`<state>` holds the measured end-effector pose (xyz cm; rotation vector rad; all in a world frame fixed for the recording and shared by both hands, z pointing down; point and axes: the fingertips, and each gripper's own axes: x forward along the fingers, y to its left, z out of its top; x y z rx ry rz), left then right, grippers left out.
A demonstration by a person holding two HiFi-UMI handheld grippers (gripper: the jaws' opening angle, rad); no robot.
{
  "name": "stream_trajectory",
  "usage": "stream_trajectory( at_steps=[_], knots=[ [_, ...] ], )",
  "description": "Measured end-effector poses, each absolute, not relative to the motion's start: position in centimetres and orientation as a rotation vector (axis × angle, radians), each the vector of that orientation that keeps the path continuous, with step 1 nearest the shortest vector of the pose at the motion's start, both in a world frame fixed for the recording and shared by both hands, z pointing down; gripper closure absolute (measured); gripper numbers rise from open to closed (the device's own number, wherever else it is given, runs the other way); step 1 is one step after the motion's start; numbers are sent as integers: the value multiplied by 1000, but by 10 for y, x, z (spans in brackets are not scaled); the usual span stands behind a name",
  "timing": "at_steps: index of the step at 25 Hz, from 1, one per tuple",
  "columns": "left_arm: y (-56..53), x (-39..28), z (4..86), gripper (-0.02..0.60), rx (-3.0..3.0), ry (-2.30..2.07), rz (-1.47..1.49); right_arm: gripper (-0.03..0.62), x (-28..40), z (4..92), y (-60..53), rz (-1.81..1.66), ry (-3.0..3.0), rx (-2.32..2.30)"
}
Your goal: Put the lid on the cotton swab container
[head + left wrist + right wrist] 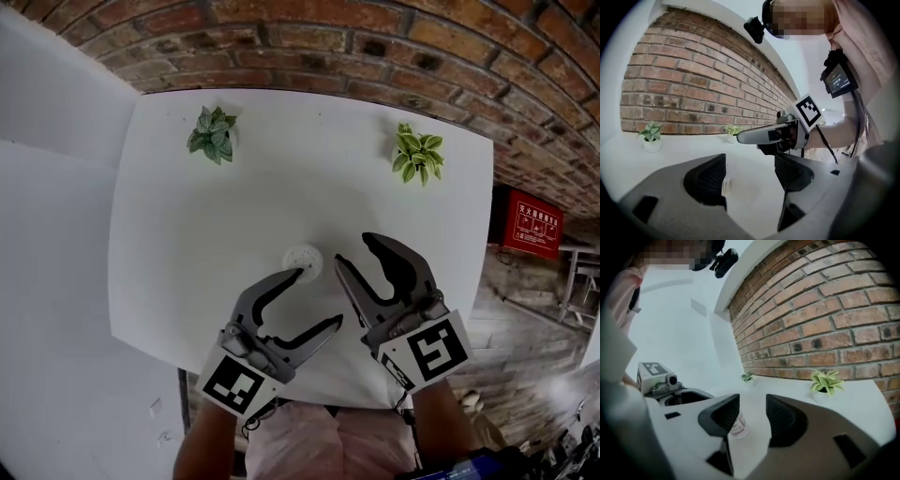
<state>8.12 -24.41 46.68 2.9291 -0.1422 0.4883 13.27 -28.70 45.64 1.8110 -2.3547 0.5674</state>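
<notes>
Container [303, 258]: judged light, stiff, smooth plastic, easily tipped | hold: low round its wall | lid: seemingly on, view poor | left gripper [320, 297], right gripper [353, 248]: jaws apart, empty

Smooth matt table [187, 234], rough brick wall [375, 37], plastic cotton swab container [303, 258]

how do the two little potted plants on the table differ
The left plant has dark green leaves with pale veins; the right plant has lighter, yellow-green leaves. The left plant stands near the table's far left corner, the right plant near its far right corner. Both are small and stand by the brick wall.
</notes>
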Motion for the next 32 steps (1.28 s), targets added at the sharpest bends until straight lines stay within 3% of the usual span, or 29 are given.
stream_trajectory(
  at_steps=[14,30,32],
  knots=[
    [-240,79,463,247,2949,-50,459,390,104,471,-298,626,-2425,1602],
    [-242,64,451,247,2873,-120,435,390,118,459,-298,603,-2454,1673],
    [-246,58,439,274,2870,-213,437,391,125,444,-293,583,-2454,1716]
  ],
)
